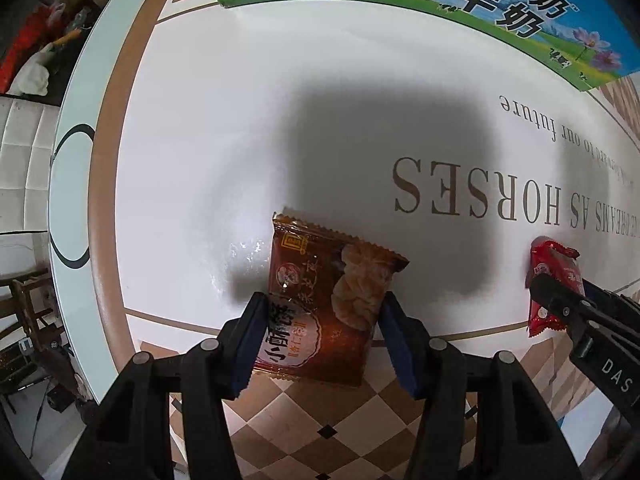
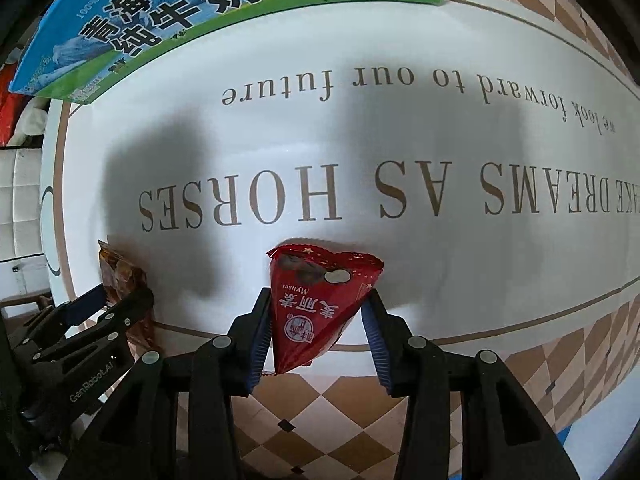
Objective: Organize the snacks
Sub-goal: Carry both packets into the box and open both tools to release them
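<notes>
A brown snack packet (image 1: 324, 304) sits between the fingers of my left gripper (image 1: 322, 320), which is shut on it just above the table. It also shows in the right wrist view (image 2: 124, 284). A red snack packet (image 2: 316, 304) sits between the fingers of my right gripper (image 2: 316, 324), which is shut on it. The red packet (image 1: 554, 280) and the right gripper (image 1: 560, 300) show at the right edge of the left wrist view. A blue and green milk carton box (image 1: 440, 8) stands at the far side of the table; it also shows in the right wrist view (image 2: 180, 20).
The white table top (image 1: 240, 140) carries brown lettering and a checkered brown border. Its rounded left edge drops to a floor with a white chair (image 1: 24, 160) and clutter. The left gripper's body (image 2: 80, 352) is close beside my right gripper.
</notes>
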